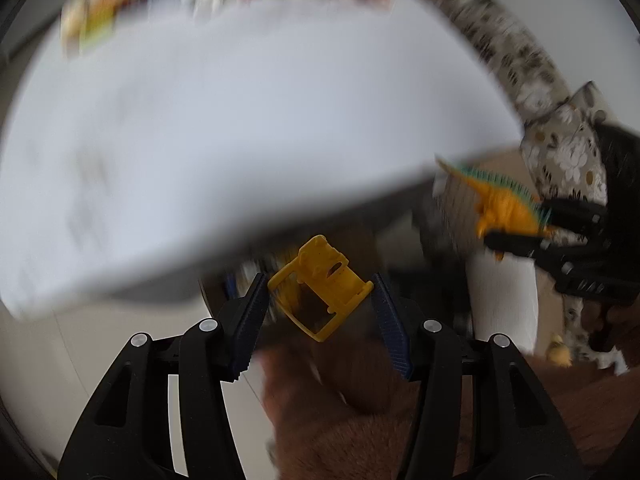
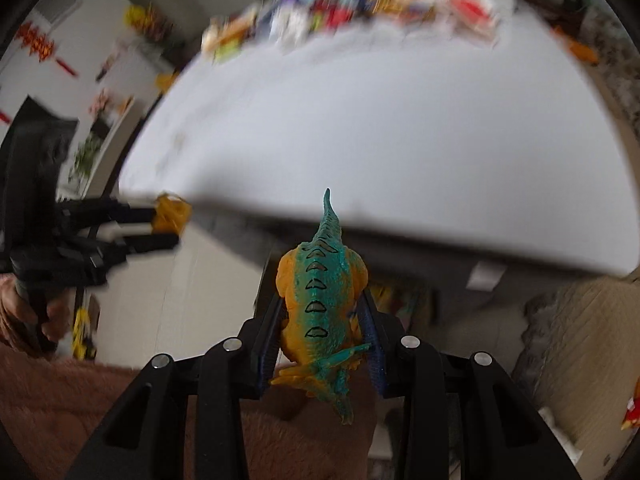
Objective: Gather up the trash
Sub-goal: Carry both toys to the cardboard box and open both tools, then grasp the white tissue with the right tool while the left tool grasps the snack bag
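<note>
Left tool (image 1: 320,304) grips a yellow frame (image 1: 320,286), right tool (image 2: 326,320) a dinosaur (image 2: 320,300); table (image 2: 380,140) blurred.

Item 1: my left tool (image 1: 320,304), with a small plastic frame (image 1: 320,288) between its fingers, below and in front of the near edge of the table (image 1: 248,120).

Item 2: my right tool (image 2: 324,320), with a toy dinosaur (image 2: 320,304) between its fingers, tail pointing ahead toward the table (image 2: 380,120). In the left wrist view it sits to the right, beside the table's near corner.

Item 3: a heap of mixed small things (image 2: 360,0), blurred, along the table's far edge.

Item 4: patterned cloth (image 1: 560,152), hanging along the table's right side.

Item 5: my left tool appears at the left in the right wrist view, level with the table's near edge.
</note>
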A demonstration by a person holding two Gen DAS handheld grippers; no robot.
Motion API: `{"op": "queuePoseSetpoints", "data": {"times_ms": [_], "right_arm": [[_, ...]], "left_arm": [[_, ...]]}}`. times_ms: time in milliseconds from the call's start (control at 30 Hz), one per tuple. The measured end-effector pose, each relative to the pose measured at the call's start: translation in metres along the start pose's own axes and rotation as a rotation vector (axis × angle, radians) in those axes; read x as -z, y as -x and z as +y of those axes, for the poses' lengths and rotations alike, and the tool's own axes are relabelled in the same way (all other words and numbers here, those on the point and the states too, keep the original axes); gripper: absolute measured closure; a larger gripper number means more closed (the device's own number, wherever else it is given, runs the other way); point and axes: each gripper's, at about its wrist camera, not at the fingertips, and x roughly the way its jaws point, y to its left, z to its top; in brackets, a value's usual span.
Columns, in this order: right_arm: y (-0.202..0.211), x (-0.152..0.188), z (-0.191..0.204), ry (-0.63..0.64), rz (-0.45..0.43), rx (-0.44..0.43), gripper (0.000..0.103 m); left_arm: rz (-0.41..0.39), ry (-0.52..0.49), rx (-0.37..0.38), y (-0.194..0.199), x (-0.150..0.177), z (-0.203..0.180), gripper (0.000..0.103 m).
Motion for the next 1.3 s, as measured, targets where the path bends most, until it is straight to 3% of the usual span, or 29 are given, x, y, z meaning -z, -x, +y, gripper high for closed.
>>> {"op": "queuePoseSetpoints", "data": {"times_ms": [100,200,233,267,300,367,433,500,667,767,833,867,933,1000,1067,1200,1300], "right_arm": [[-0.064,0.014,-0.001,-0.002,0.089,0.023,0.066],[-0.136,0.022,-0.013,0.001,0.130,0.081,0.066],[-0.164,0.024,-0.021,-0.008,0.149,0.098,0.061],[-0.183,0.028,-0.026,-0.011,0.160,0.130,0.053],[-0.204,0.030,-0.032,-0.009,0.172,0.178,0.035],[-0.235,0.033,-0.043,-0.004,0.198,0.234,0.037],[-0.249,0.040,-0.049,-0.018,0.237,0.250,0.037],[-0.247,0.043,-0.054,-0.046,0.241,0.241,0.037],[-0.200,0.041,-0.041,-0.051,0.214,0.175,0.028],[-0.143,0.025,-0.018,-0.019,0.156,0.083,0.021],[-0.106,0.015,-0.002,-0.002,0.093,0.016,0.020],[-0.080,0.004,0.010,0.019,0.037,-0.031,0.018],[-0.040,-0.018,0.030,0.067,-0.068,-0.074,0.005],[-0.009,-0.047,0.049,0.135,-0.209,-0.084,0.005],[0.003,-0.085,0.060,0.171,-0.300,-0.076,0.005],[-0.014,-0.175,0.069,0.097,-0.346,-0.132,0.005],[-0.040,-0.250,0.087,0.084,-0.355,-0.066,0.005]], "left_arm": [[0.107,0.038,-0.033,-0.075,0.026,0.023,0.051],[0.154,0.075,-0.086,-0.143,0.033,0.046,0.049],[0.190,0.112,-0.124,-0.175,0.035,0.059,0.048],[0.216,0.133,-0.144,-0.200,0.036,0.068,0.039],[0.248,0.146,-0.166,-0.225,0.036,0.076,0.032],[0.317,0.162,-0.194,-0.258,0.035,0.088,0.032],[0.371,0.186,-0.154,-0.275,0.039,0.096,0.032],[0.370,0.192,-0.136,-0.272,0.043,0.097,0.032],[0.300,0.178,-0.138,-0.224,0.056,0.088,0.032],[0.221,0.151,-0.102,-0.164,0.061,0.075,0.032],[0.125,0.120,-0.084,-0.111,0.059,0.059,0.030],[0.081,0.110,-0.082,-0.089,0.057,0.053,0.024],[-0.043,0.092,-0.094,-0.034,0.053,0.038,0.020],[-0.181,0.080,-0.128,0.016,0.046,0.027,0.013],[-0.266,0.094,-0.166,0.049,0.038,0.023,0.013],[-0.432,0.158,-0.232,0.102,0.029,0.029,0.013],[-0.525,0.219,-0.295,0.129,0.029,0.037,0.013]]}}
